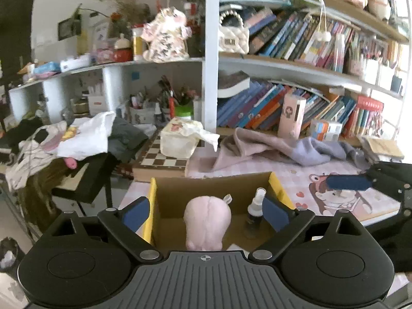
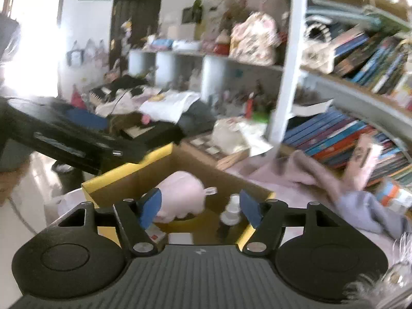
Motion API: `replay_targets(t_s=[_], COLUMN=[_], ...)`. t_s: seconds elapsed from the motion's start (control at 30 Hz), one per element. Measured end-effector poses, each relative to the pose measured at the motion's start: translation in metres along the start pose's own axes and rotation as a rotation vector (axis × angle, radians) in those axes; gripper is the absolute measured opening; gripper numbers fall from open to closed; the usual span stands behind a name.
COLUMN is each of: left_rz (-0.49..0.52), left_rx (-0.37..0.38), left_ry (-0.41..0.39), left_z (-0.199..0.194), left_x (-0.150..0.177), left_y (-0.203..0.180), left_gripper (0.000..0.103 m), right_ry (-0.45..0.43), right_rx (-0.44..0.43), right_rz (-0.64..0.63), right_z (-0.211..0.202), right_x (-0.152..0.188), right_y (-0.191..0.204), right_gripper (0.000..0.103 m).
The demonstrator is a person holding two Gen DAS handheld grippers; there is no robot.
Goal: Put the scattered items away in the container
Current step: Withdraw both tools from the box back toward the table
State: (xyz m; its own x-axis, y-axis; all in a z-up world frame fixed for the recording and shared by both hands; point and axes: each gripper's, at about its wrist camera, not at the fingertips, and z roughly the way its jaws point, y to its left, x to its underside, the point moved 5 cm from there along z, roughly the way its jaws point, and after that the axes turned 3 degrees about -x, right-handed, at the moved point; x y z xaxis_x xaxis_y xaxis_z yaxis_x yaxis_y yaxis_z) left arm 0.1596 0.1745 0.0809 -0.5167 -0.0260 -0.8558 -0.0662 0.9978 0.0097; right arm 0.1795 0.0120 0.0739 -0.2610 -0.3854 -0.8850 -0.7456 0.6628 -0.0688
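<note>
A cardboard box with yellow flaps (image 1: 164,200) stands on the pink mat; it also shows in the right wrist view (image 2: 116,182). Inside it lie a pink plush toy (image 1: 207,221) (image 2: 180,195) and a small spray bottle (image 1: 255,207) (image 2: 231,209). A roll of yellow tape (image 2: 188,222) and small white items lie under the plush. My left gripper (image 1: 206,216) is open and empty, held above the box. My right gripper (image 2: 200,207) is open and empty over the box's near edge; it shows at the right in the left wrist view (image 1: 347,182).
A crumpled pink and lavender cloth (image 1: 270,149) lies behind the box. A chessboard (image 1: 159,159) with a tissue box (image 1: 180,139) sits to the back left. A pink carton (image 1: 292,118) and bookshelves (image 1: 283,61) stand behind. A fluffy item (image 2: 386,278) lies at the right.
</note>
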Motion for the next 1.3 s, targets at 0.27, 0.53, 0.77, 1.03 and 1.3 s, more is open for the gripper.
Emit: replay_targets(t_s=[0.27, 0.53, 0.77, 1.03, 1.3], left_rz=[-0.03, -0.054, -0.025, 0.016, 0.05], left_rx=[-0.042, -0.023, 0.023, 0.111, 0.201], left_ry=[-0.035, -0.037, 0.016, 0.063, 0.094], left_z=[-0.057, -0.091, -0.099, -0.101, -0.095], left_x=[0.021, 0.065, 0.105, 0.128, 0.133], left_y=[0.012, -0.002, -0.026, -0.058, -0.091], left_gripper=[0.096, 0.096, 0.096, 0.096, 0.096], right_ry=[-0.063, -0.044, -0.024, 0.064, 0.115], right_rx=[0.167, 0.296, 0.378, 0.372, 0.43], right_rz=[0.061, 0.115, 0.03, 0.076, 0.238], right_z=[-0.062, -0.102, -0.126, -0.145, -0.17], right_x=[0.022, 0.054, 0.082, 0.113, 0.139], right_y=[0.0, 0.021, 0.052, 0.061, 0.041], right_gripper=[0.073, 0.074, 0.075, 0.078, 0.079])
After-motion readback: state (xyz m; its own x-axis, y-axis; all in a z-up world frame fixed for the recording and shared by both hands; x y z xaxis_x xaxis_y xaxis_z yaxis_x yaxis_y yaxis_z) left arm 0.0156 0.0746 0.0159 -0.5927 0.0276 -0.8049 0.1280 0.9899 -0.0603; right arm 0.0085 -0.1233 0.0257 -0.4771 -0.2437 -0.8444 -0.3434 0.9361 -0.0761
